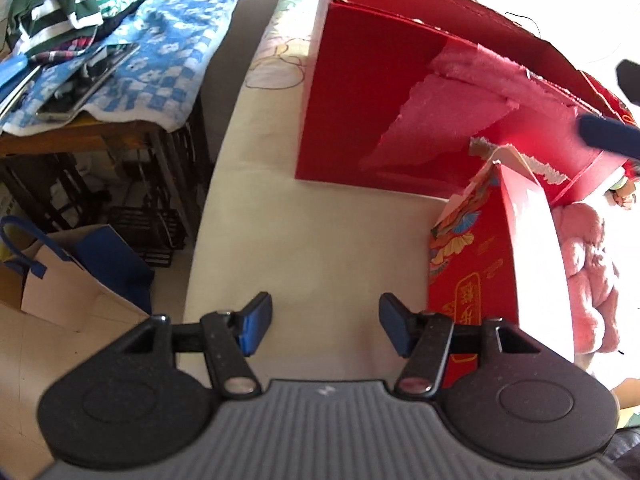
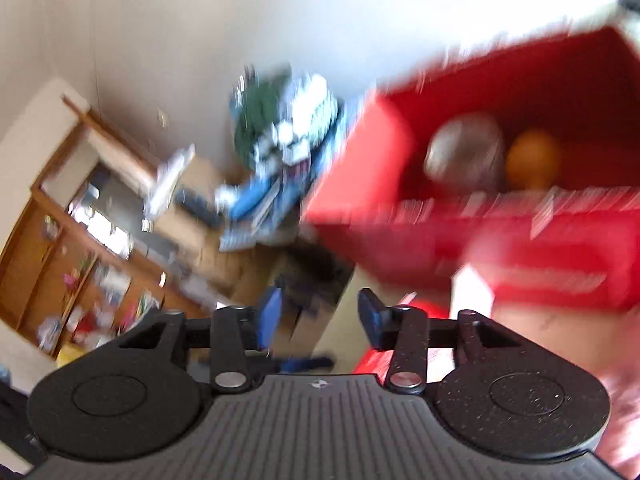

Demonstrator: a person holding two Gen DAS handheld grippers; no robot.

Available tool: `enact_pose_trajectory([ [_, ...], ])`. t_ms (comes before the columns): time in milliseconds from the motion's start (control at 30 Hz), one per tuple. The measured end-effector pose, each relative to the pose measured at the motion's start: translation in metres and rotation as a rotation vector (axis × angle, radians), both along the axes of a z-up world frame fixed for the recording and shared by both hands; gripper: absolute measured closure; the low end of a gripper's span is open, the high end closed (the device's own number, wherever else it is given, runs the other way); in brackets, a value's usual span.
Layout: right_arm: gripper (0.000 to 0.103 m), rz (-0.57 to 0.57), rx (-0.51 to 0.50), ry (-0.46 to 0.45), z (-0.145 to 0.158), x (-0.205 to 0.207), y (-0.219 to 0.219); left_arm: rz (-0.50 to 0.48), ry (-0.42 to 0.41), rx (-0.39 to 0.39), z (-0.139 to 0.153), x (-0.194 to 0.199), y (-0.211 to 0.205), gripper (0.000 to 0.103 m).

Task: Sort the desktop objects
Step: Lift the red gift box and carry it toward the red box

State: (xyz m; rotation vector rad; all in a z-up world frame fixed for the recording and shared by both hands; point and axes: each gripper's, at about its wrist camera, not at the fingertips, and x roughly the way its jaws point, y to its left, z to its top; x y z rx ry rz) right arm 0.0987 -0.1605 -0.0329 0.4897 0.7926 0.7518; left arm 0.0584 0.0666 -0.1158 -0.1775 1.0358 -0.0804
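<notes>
While jaws gape empty, red box [image 1: 360,92] lies beyond left gripper [image 1: 325,322].

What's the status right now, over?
Left gripper open, empty, over cream tabletop. Right gripper open, empty, view blurred. Big red box ahead; nothing blocking.

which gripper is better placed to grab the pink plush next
Left, probably. The left gripper is open and steady over the table, with the pink plush close on its right behind the small red box. The right gripper view is motion-blurred, aimed at the big red box.
</notes>
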Motion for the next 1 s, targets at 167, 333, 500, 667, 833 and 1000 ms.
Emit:
enact_pose_trajectory([
  [167,0.039,-0.011,-0.209,0.089,-0.007,-0.006,-0.024,-0.044,-0.012,0.015,0.006,0.000,-0.001,0.041],
  [333,0.039,0.054,-0.219,0.147,-0.022,-0.013,-0.007,-0.072,-0.057,0.043,0.031,0.000,0.002,0.037],
  [500,0.039,0.060,-0.211,0.167,-0.022,-0.004,0.006,-0.150,-0.135,0.016,0.071,-0.016,-0.008,0.014],
  [667,0.039,0.034,-0.210,0.256,-0.029,0.009,0.013,-0.291,-0.181,0.078,0.087,-0.036,-0.053,0.002],
  [833,0.037,0.029,-0.308,0.325,-0.030,0.020,0.031,-0.339,-0.062,0.077,0.063,-0.031,-0.081,0.041],
  [1000,0.034,0.034,-0.355,0.403,-0.037,0.026,0.041,-0.345,0.006,0.120,0.047,-0.029,-0.098,0.054],
])
